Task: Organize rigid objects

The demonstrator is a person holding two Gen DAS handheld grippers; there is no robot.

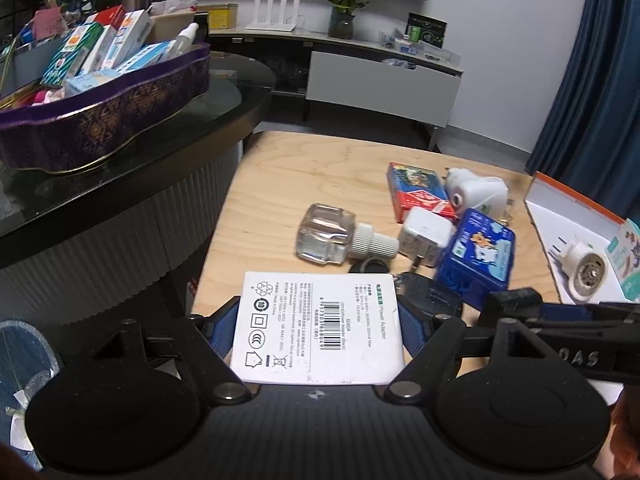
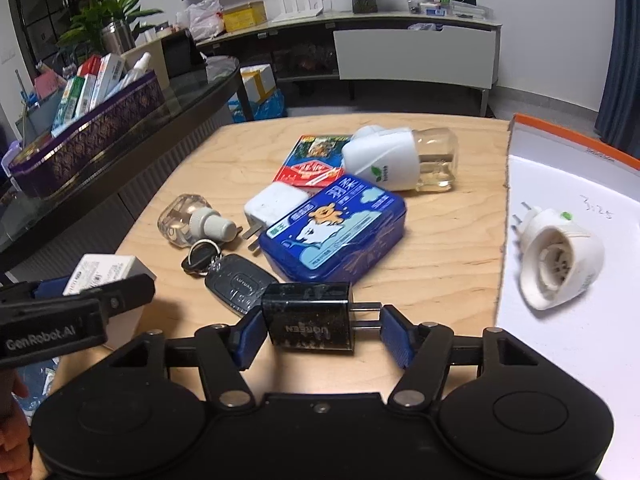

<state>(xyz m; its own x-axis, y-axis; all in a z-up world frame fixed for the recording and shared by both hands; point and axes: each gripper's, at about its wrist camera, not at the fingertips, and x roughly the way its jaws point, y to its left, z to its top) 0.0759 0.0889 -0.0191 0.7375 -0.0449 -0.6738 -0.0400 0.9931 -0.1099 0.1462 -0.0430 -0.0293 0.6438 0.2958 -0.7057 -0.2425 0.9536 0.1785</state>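
- The left gripper (image 1: pixel 320 322) has its blue pads pressed on both sides of a white box (image 1: pixel 320 328) with a barcode label.
- The right gripper (image 2: pixel 320 330) is clamped on a black charger (image 2: pixel 308 316): one pad is on its body, the other on its metal prongs.
- On the wooden table (image 2: pixel 440 248), at 12 o'clock from the black charger, lies a blue tin (image 2: pixel 334 228) with a bear picture.
- A car key (image 2: pixel 236 286) lies at 10 o'clock from the charger, just beside it.
- A clear bottle (image 2: pixel 192 220) lies on its side at 11 o'clock, near a white plug (image 2: pixel 274 206).
- At 2 o'clock, a round white plug-in (image 2: pixel 560 258) lies in an open white box (image 2: pixel 568 340).
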